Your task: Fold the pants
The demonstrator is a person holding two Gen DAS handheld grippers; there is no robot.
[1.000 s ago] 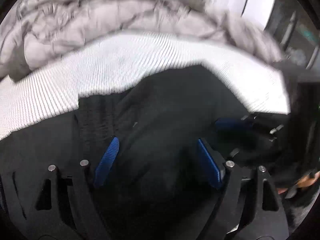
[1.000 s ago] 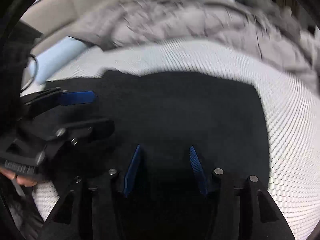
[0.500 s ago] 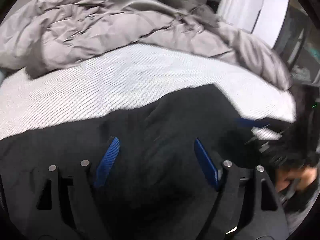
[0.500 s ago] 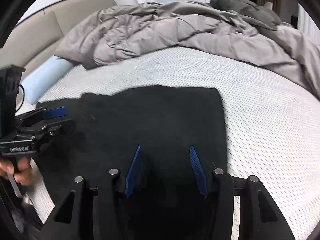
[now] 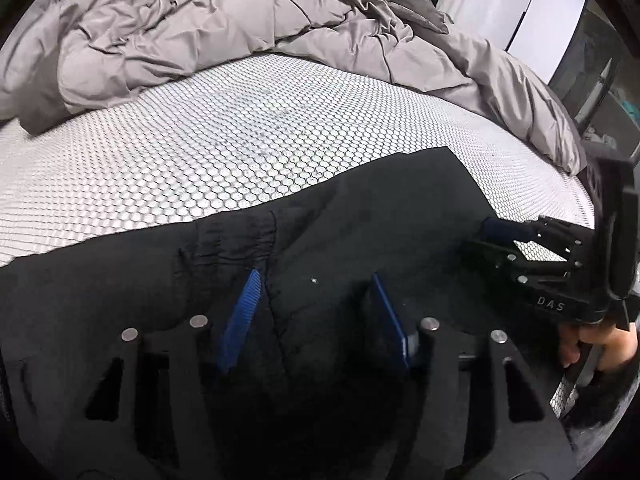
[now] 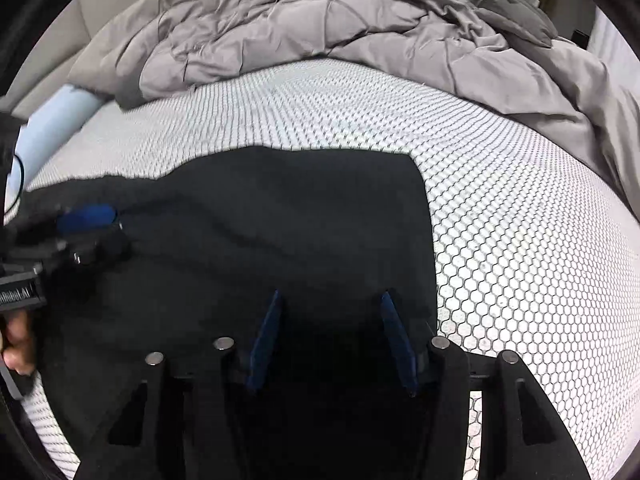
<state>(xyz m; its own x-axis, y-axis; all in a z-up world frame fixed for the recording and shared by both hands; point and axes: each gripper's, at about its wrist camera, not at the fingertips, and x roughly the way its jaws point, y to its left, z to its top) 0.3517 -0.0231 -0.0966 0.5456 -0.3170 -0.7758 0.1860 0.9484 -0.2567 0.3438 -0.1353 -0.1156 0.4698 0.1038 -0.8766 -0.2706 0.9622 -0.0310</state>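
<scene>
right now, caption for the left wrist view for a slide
Left gripper closing its blue fingers over black pants spread on a honeycomb mattress.

A white honeycomb-patterned mattress [image 5: 240, 148] fills the middle of both views, bare and flat beyond the far edge of the black pants [image 5: 360, 220]; a gripper could pass freely there. Across the top of each frame a rumpled grey duvet [image 5: 208, 28] piles up as a soft barrier, curving down the right side. In the right wrist view, a pale blue pillow [image 6: 56, 128] blocks the upper left, and open mattress runs along the right edge.
</scene>
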